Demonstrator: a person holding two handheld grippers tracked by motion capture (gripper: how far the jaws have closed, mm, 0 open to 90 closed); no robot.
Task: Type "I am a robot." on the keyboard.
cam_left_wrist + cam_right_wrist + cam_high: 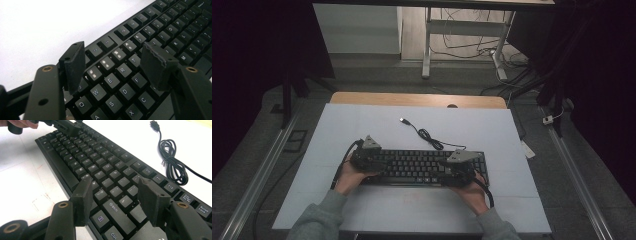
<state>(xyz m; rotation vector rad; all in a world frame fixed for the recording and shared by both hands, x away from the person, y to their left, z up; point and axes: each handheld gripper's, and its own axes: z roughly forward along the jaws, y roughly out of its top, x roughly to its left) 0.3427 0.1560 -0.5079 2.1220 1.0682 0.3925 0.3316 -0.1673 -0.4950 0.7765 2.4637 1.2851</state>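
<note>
A black keyboard (422, 167) lies across the near middle of the white table top (377, 125). My left gripper (364, 159) hovers over its left end; in the left gripper view the left gripper (113, 50) stands open just above the letter keys (122, 70), with nothing between the pads. My right gripper (458, 167) is over the keyboard's right end. In the right gripper view the right gripper (115, 182) is open above the shift key (115, 211), holding nothing. The other hand's left gripper (62, 126) shows at the keyboard's far end.
The keyboard's black cable (427, 135) lies coiled on the table behind it and ends in a loose USB plug (403, 120). The same cable (172, 162) lies to the right of the keys. A wooden strip (417, 99) edges the table's far side.
</note>
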